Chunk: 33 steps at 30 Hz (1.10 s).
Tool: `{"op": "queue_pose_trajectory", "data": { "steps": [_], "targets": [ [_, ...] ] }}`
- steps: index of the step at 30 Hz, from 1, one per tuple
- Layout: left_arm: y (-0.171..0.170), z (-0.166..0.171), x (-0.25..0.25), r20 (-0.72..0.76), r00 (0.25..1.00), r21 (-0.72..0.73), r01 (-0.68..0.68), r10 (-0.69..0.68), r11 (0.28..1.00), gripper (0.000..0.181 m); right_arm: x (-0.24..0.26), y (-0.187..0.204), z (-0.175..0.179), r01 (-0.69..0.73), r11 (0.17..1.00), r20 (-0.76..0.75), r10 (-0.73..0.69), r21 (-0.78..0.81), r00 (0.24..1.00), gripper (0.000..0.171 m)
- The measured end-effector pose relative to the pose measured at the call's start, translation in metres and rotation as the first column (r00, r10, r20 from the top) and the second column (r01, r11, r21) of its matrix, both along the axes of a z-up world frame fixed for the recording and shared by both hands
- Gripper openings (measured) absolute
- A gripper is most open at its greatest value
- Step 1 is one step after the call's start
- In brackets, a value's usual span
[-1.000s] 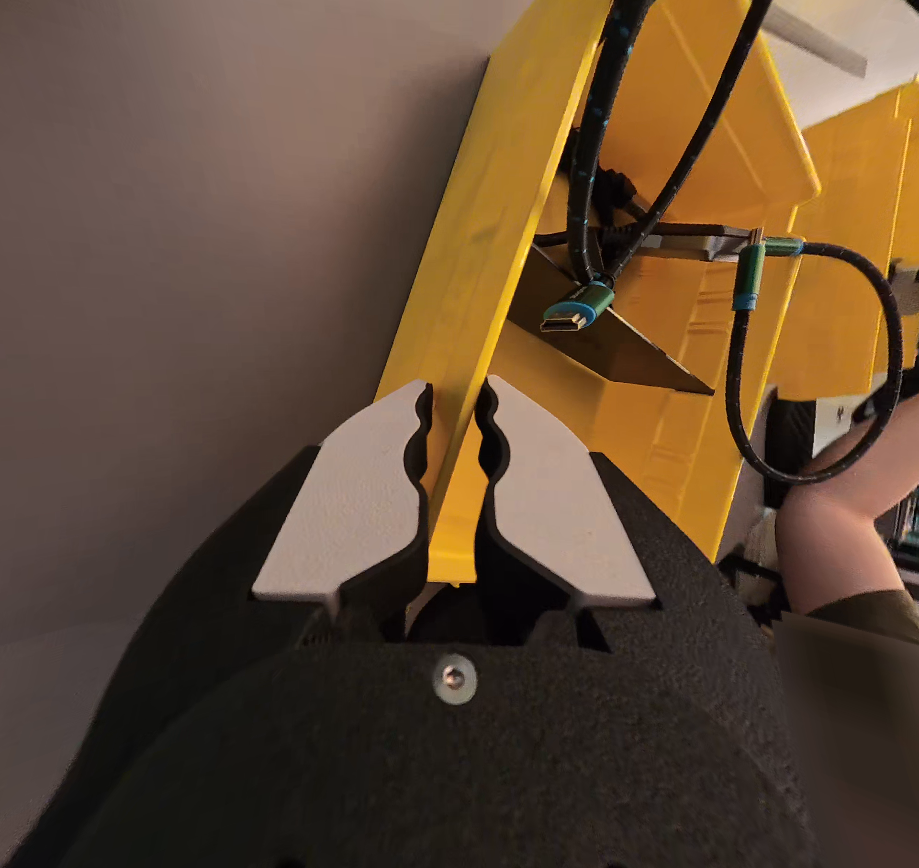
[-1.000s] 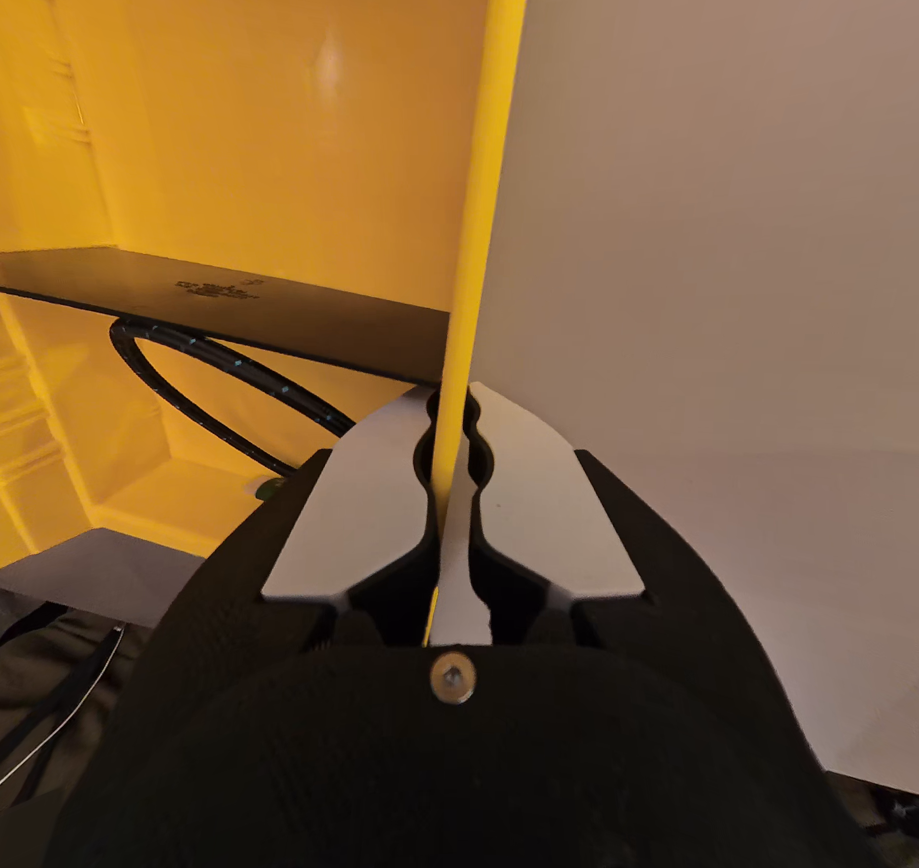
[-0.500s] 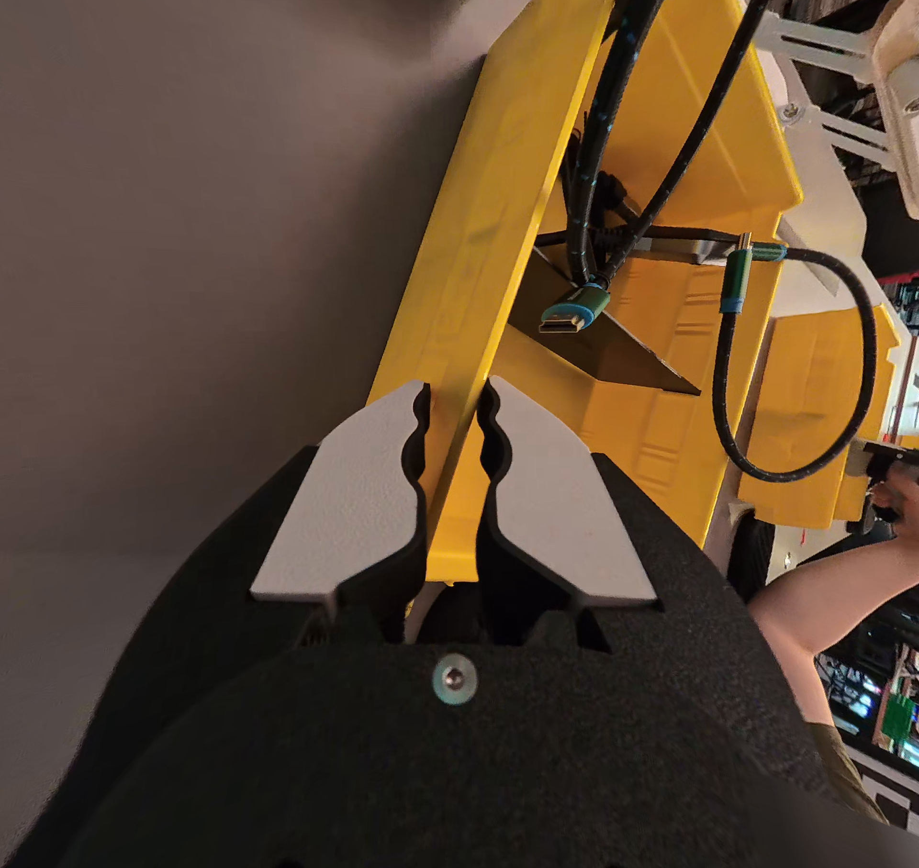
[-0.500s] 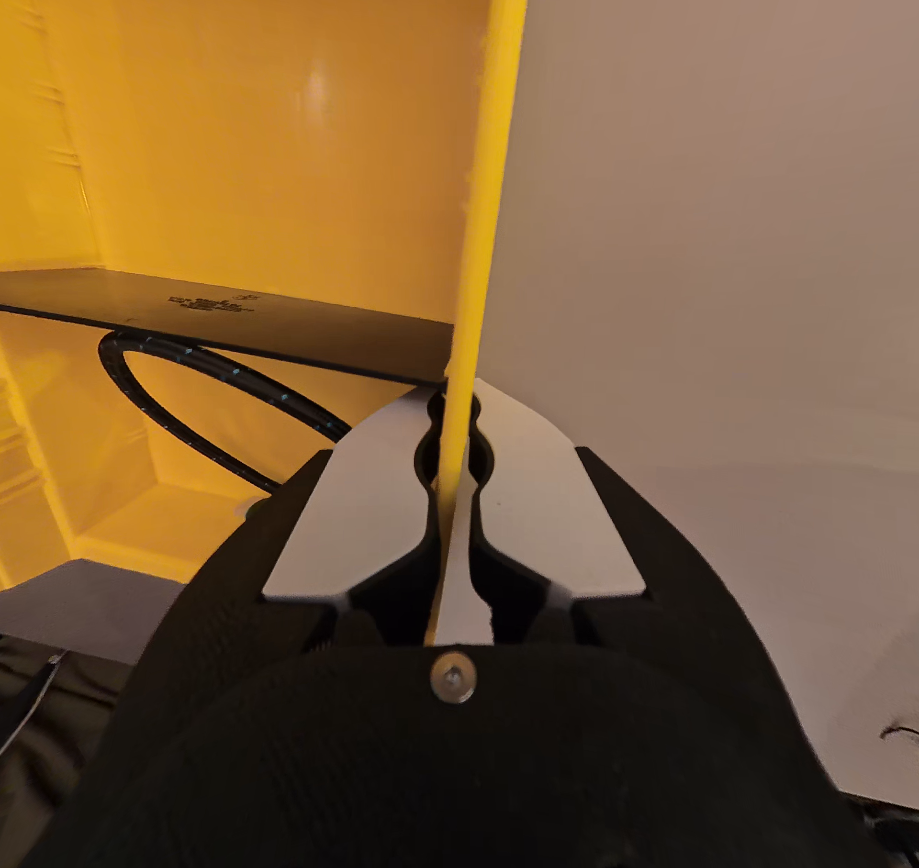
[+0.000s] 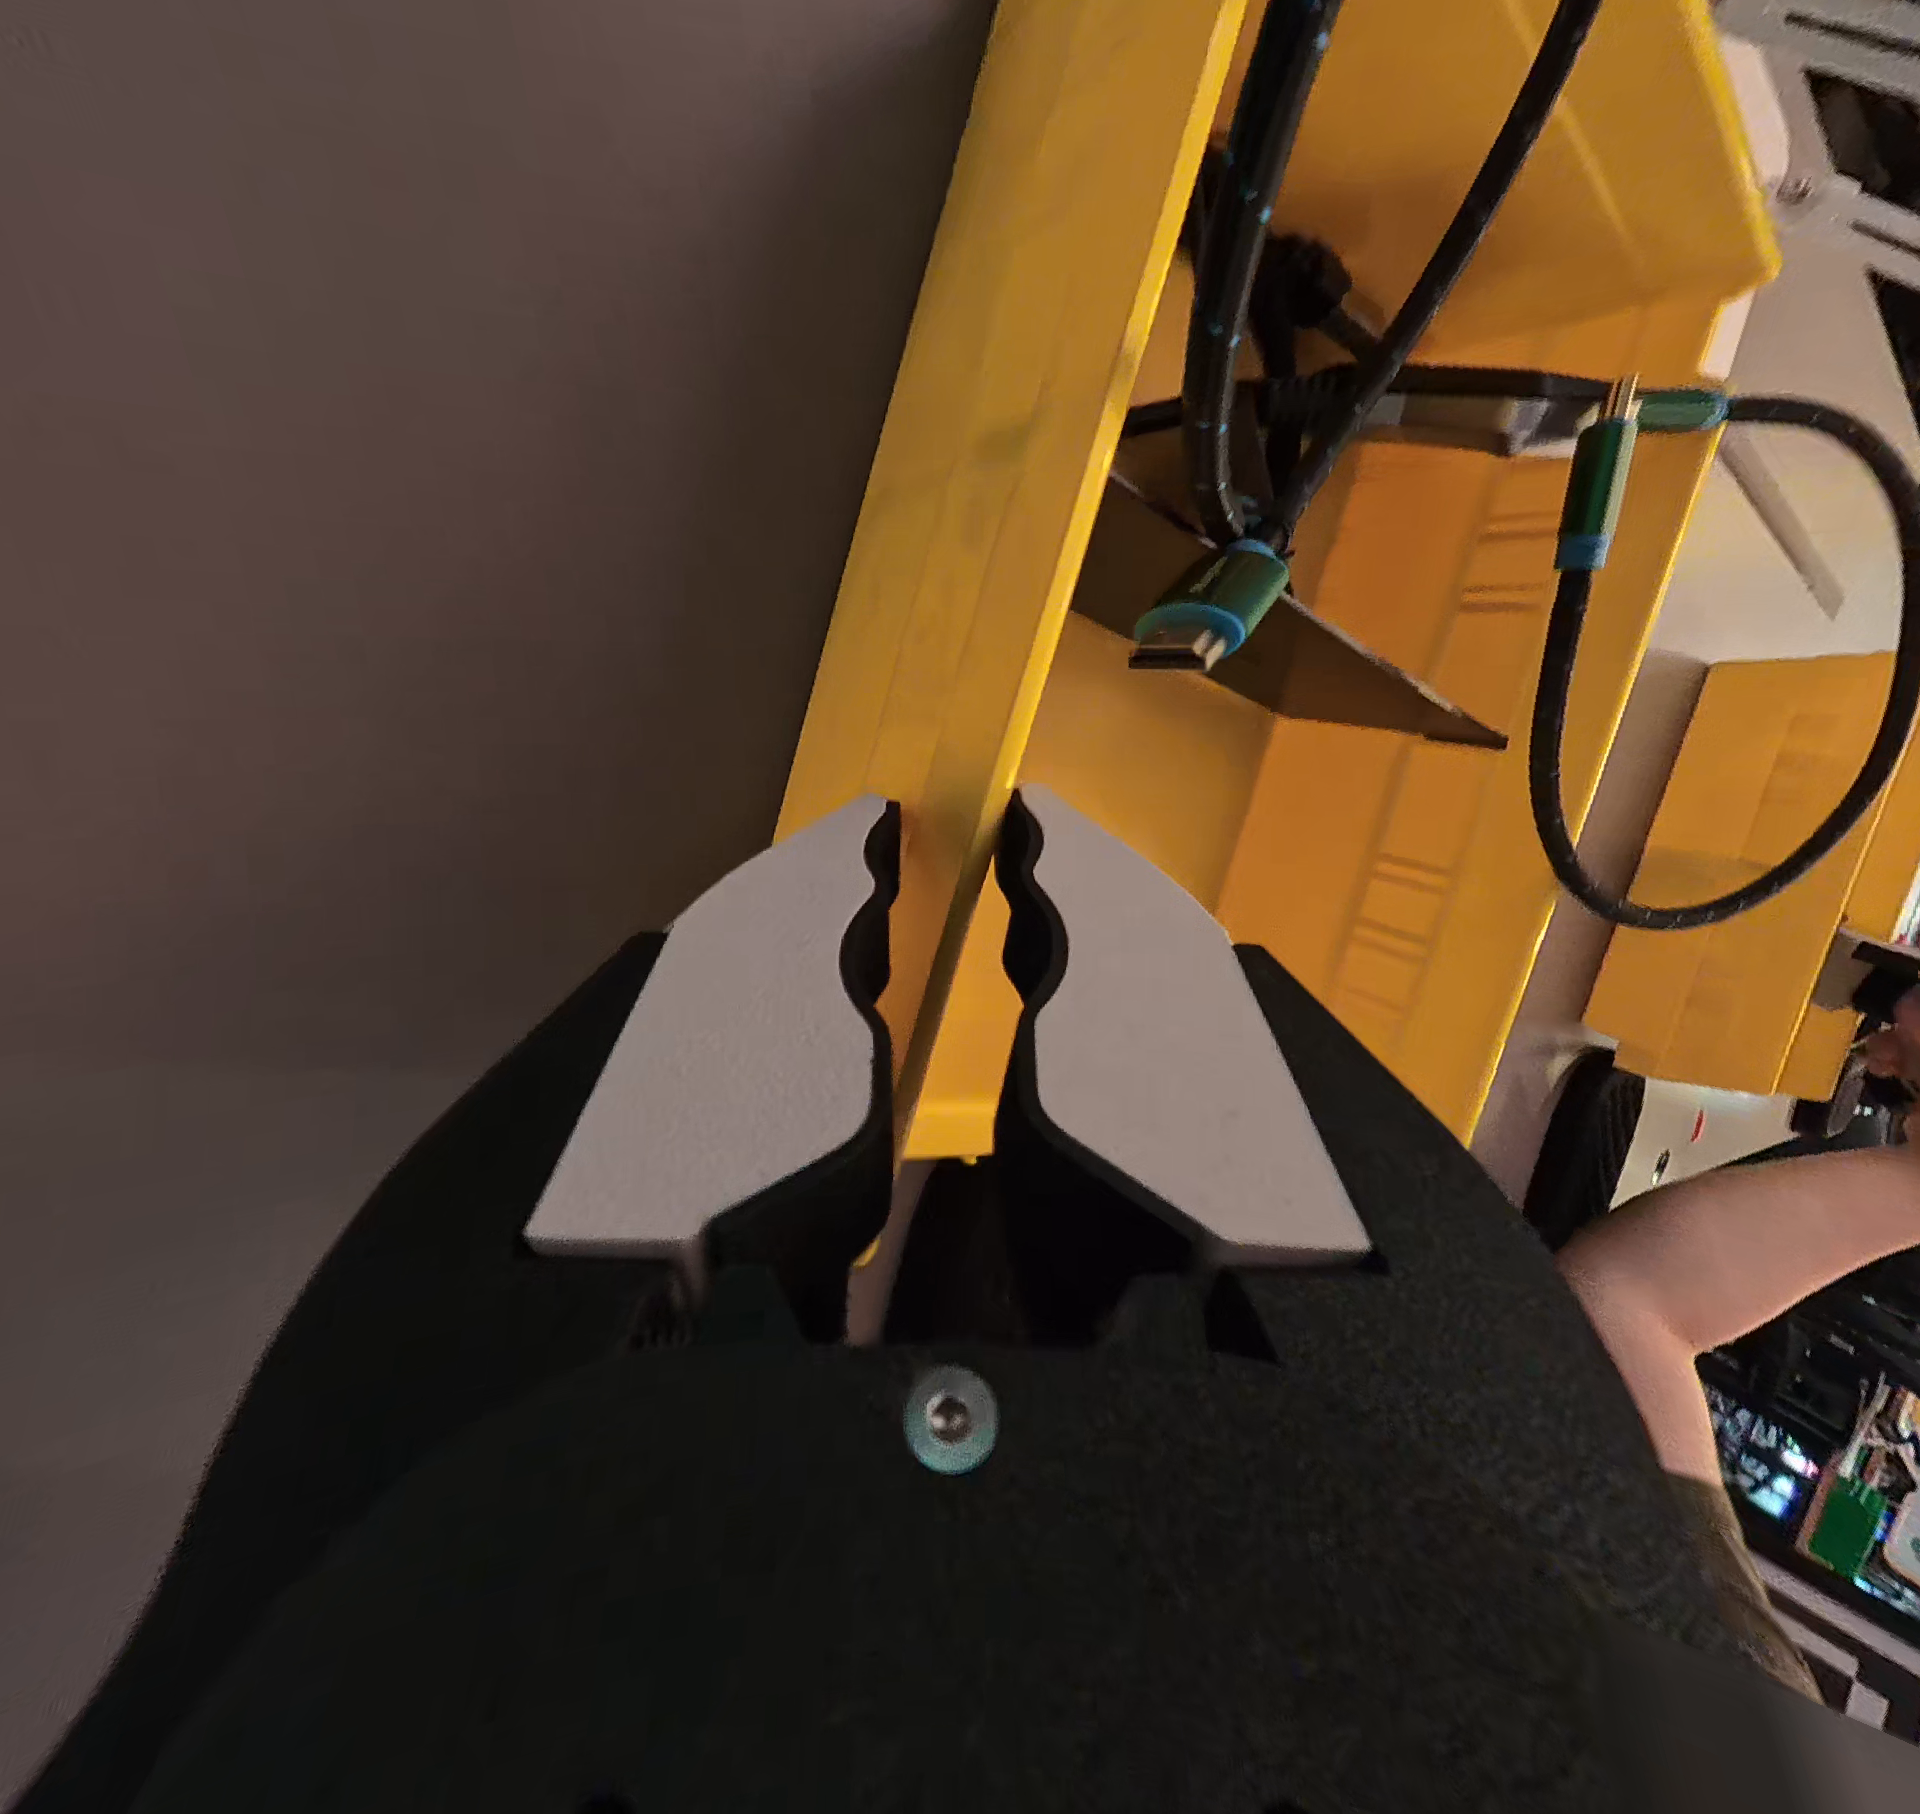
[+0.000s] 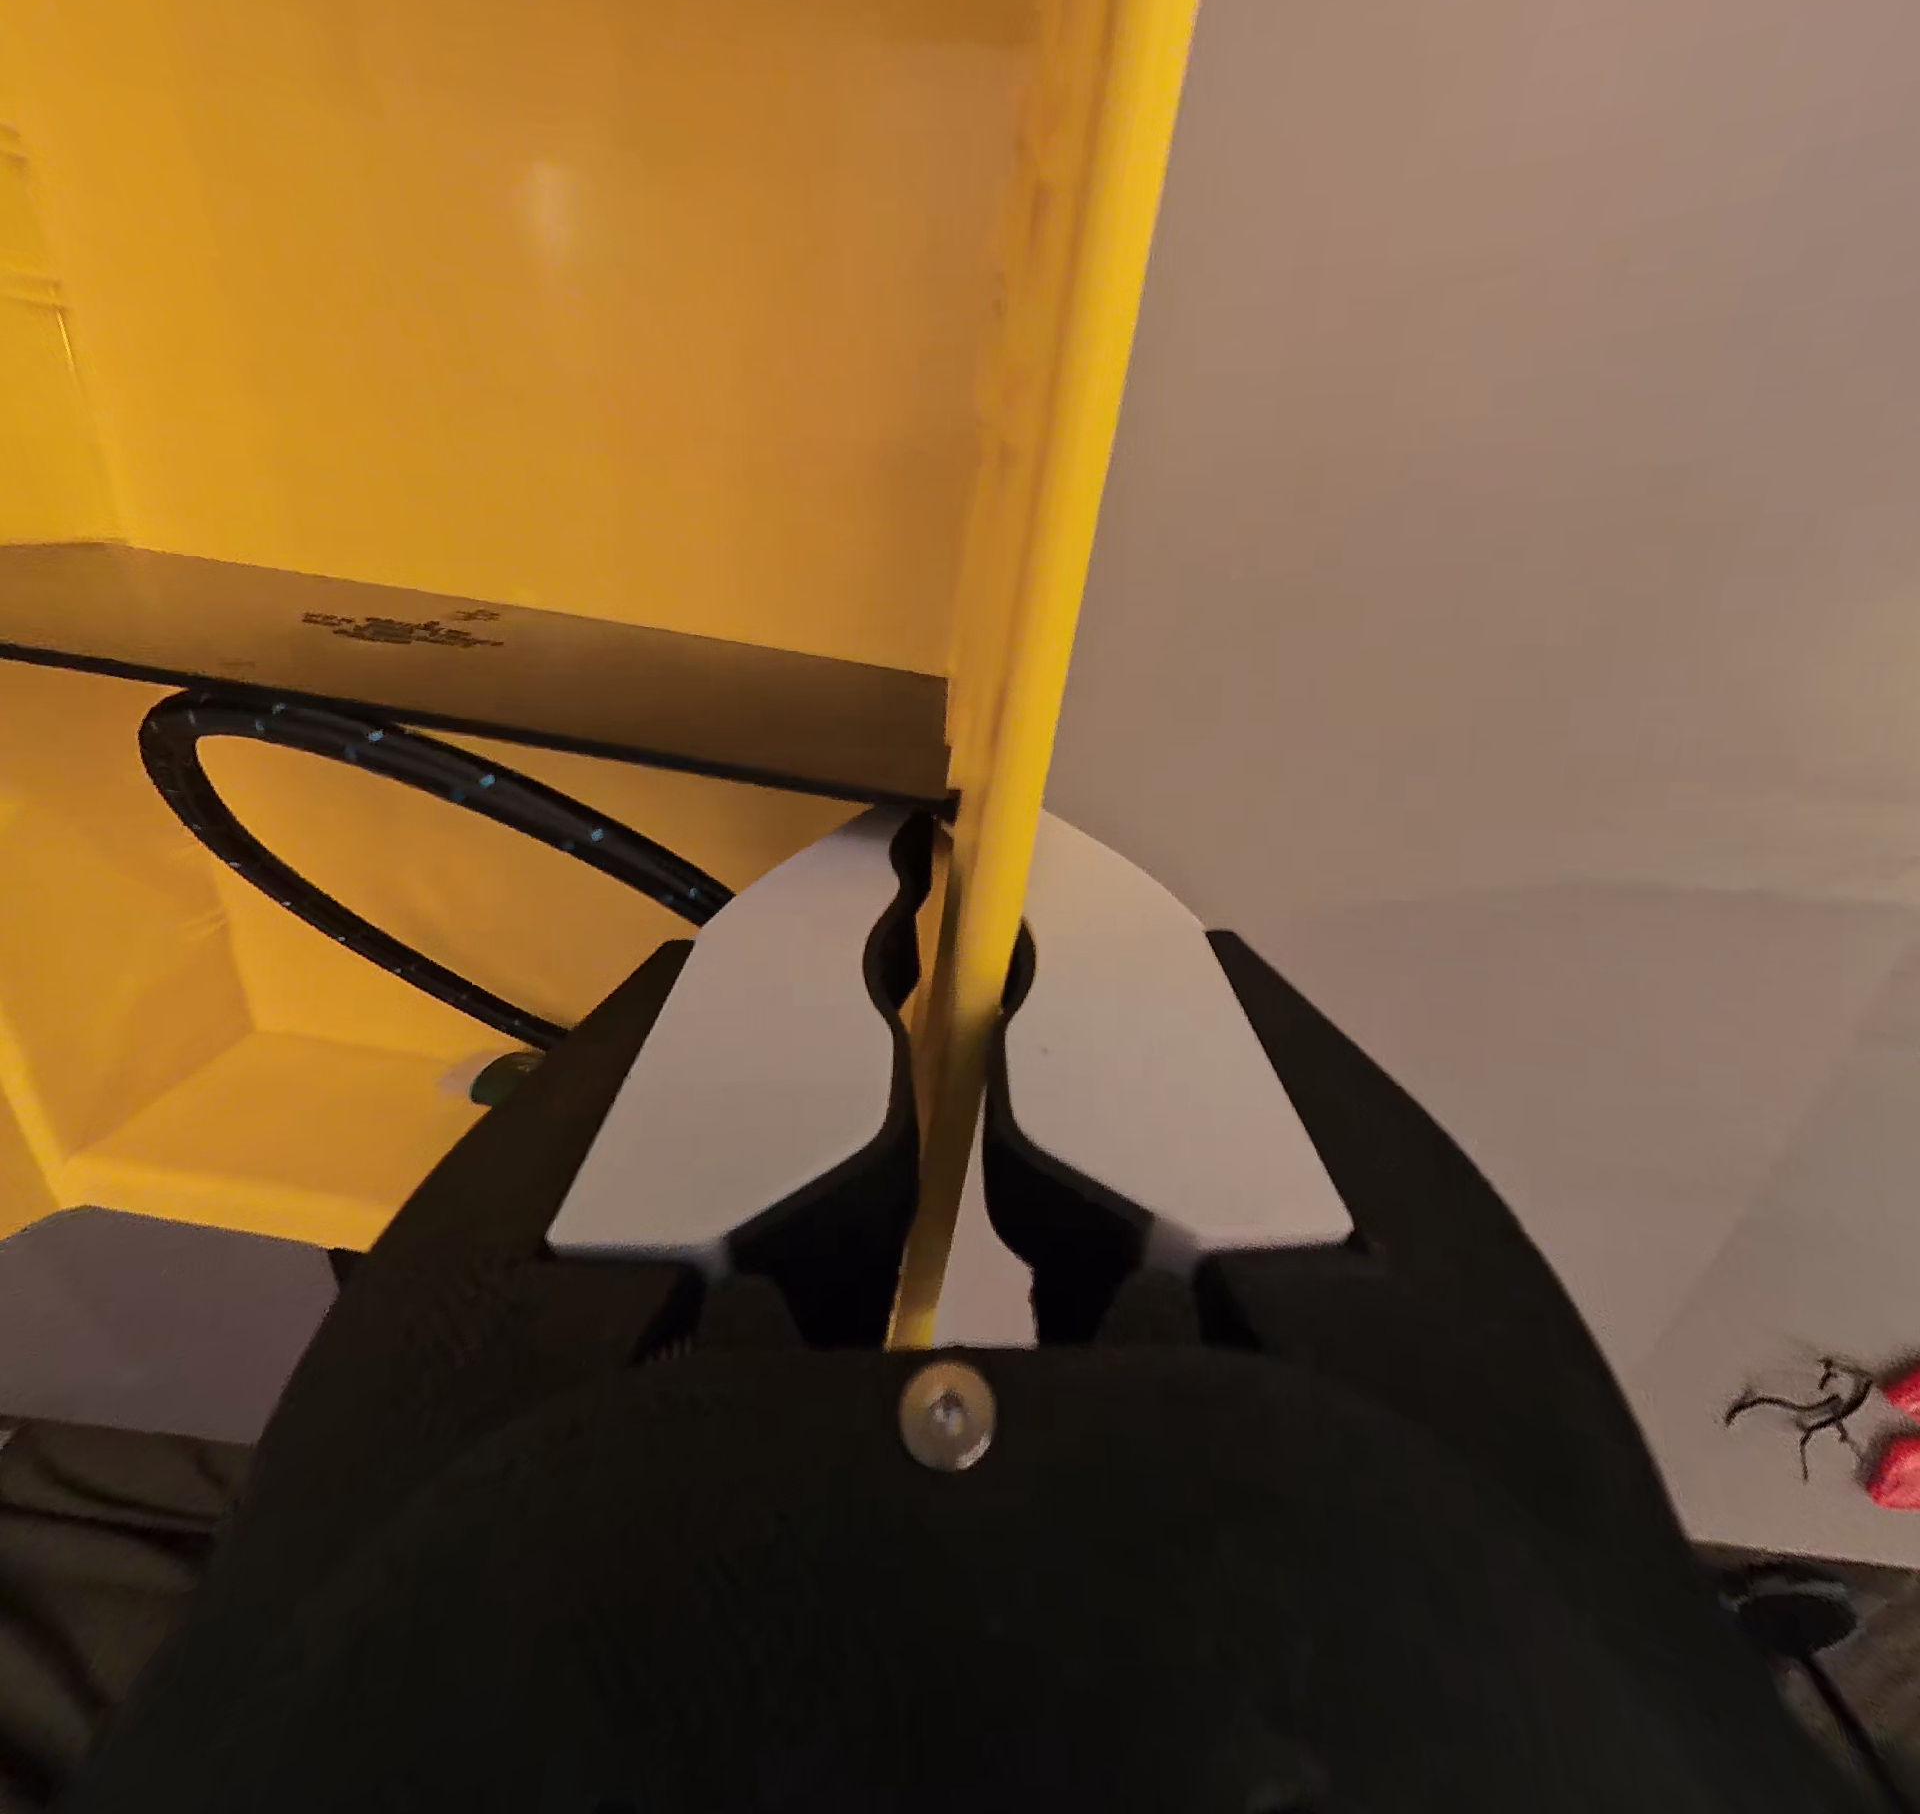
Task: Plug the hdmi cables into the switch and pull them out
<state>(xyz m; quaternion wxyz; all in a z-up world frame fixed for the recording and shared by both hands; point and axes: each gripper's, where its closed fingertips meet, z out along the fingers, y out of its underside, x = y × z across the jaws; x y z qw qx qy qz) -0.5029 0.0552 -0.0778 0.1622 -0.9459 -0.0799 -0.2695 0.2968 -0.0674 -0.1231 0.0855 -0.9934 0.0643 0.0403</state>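
Yellow bin [image 5: 1049, 434], tilted, is pinched by its rims in the left gripper [image 5: 945, 829] and right gripper [image 6: 961, 850]; loose cables [image 5: 1242, 341] and the switch [image 6: 468, 652] could spill.

The yellow bin [image 5: 1039, 414] is smooth plastic with a soft shine. The cables [image 5: 1558, 725] have a black braided cloth cover with small blue dots; their plugs [image 5: 1226, 595] look like green metal. The switch [image 6: 468, 652] is a matt black plate. The left claw [image 5: 948, 891] has matt grey fingers [image 5: 748, 1037] in rough black foam.
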Motion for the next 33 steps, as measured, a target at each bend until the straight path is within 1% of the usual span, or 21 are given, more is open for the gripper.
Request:
{"op": "queue_pose_trajectory", "data": {
  "steps": [2,4,6,10,13,15,20,23,24,26,29,31,33],
  "targets": [
    [-0.005,0.0,0.002,-0.008,1.0,-0.014,0.022,-0.022,1.0,0.016,0.004,-0.001,0.0,0.017,1.0,0.009,-0.017,-0.007,1.0,0.009],
    [-0.009,0.0,0.004,-0.006,0.999,-0.027,0.031,-0.031,0.999,0.016,0.007,0.002,-0.001,-0.038,0.999,0.055,0.038,0.007,0.998,0.011],
    [-0.01,0.0,0.005,-0.01,0.999,-0.033,0.037,-0.037,0.999,0.016,0.007,0.003,-0.001,-0.058,0.998,0.058,0.057,0.021,0.997,0.011],
    [-0.019,0.0,0.01,-0.005,0.996,-0.054,0.085,-0.085,0.995,0.015,0.008,0.006,-0.001,-0.05,0.998,0.049,0.048,0.04,0.998,0.01],
    [-0.021,0.0,0.011,-0.004,0.994,-0.061,0.107,-0.108,0.992,0.014,0.009,0.007,-0.001,-0.03,0.999,0.07,0.028,0.029,0.997,0.012],
    [-0.021,0.0,0.011,0.0,0.994,-0.061,0.113,-0.113,0.992,0.014,0.01,0.006,-0.001,-0.014,1.0,0.083,0.012,0.018,0.996,0.013],
    [-0.021,0.0,0.011,0.023,0.992,-0.053,0.121,-0.12,0.991,0.015,0.01,0.01,-0.001,-0.025,0.999,0.102,0.022,0.033,0.995,0.014],
    [-0.02,0.005,0.01,0.051,0.994,-0.035,0.095,-0.094,0.995,0.015,0.011,0.01,-0.001,-0.019,0.999,0.113,0.015,0.035,0.994,0.015],
    [-0.018,0.012,0.009,0.071,0.995,-0.008,0.069,-0.069,0.998,0.015,0.011,0.01,0.0,-0.023,0.999,0.121,0.018,0.039,0.992,0.016],
    [-0.012,0.034,0.003,0.105,0.994,0.09,0.006,-0.015,0.996,0.012,0.014,0.012,0.006,-0.022,0.998,0.15,0.012,0.062,0.989,0.02],
    [-0.008,0.074,-0.013,0.058,0.997,0.274,-0.064,0.05,0.96,0.016,0.017,0.012,0.023,-0.011,0.994,0.2,-0.011,0.11,0.98,0.024],
    [-0.004,0.109,-0.01,0.036,0.998,0.438,-0.054,0.042,0.897,0.017,0.022,0.015,0.043,-0.004,0.984,0.251,-0.041,0.176,0.967,0.025],
    [0.001,0.143,0.006,-0.021,0.999,0.605,0.037,-0.031,0.795,0.017,0.024,0.021,0.07,-0.006,0.961,0.298,-0.08,0.277,0.951,0.025]
  ]
}}
